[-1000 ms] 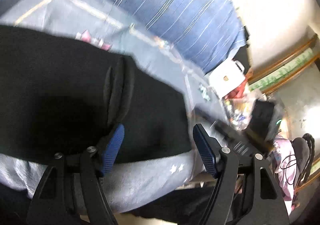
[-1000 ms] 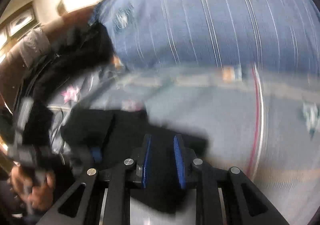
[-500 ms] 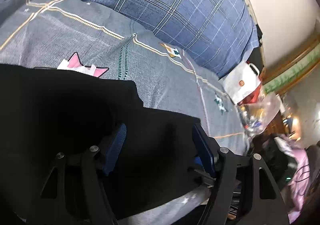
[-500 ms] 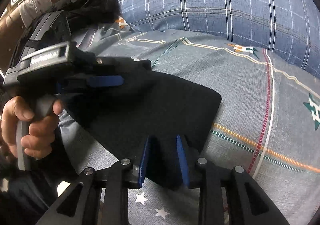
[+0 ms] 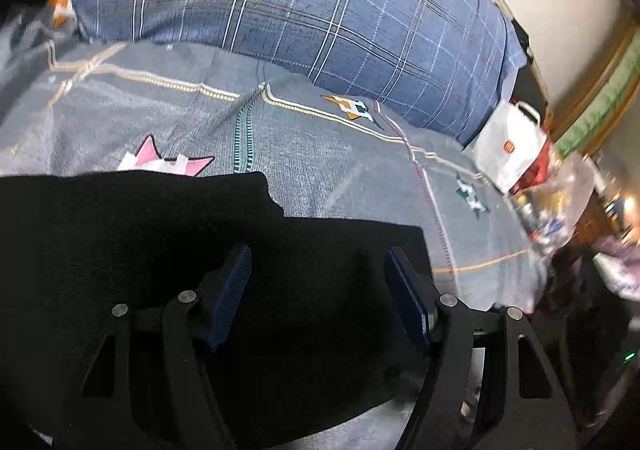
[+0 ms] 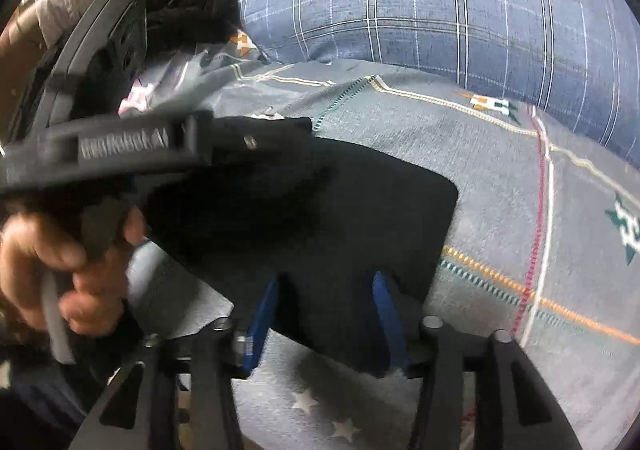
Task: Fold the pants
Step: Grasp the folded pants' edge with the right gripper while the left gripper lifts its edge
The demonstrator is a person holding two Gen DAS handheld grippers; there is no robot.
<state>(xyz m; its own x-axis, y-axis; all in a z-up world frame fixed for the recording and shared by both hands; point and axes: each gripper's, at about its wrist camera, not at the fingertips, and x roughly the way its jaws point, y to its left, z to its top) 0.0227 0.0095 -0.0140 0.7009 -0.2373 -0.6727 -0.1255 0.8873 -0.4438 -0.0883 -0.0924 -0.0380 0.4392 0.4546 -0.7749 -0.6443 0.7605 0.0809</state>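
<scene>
The black pants [image 5: 152,250] lie folded flat on the grey patterned bedspread [image 5: 320,153]. They also show in the right wrist view [image 6: 340,209] as a dark rectangle. My left gripper [image 5: 318,290] is open, its blue pads spread wide just above the cloth, holding nothing. My right gripper [image 6: 326,314] is open over the near edge of the pants; its jaws stand apart with cloth beneath them. The left gripper's body and the hand holding it [image 6: 60,250] fill the left of the right wrist view.
A large blue plaid pillow [image 5: 300,9] lies along the far side of the bed. A white paper bag [image 5: 508,145] and clutter stand off the bed's right end. A dark garment [image 6: 192,5] is heaped at the far left by the pillow.
My right gripper has opened from nearly shut on the pants' edge. My left gripper has stayed open and moved forward over the flattened pants. The pants have settled flat.
</scene>
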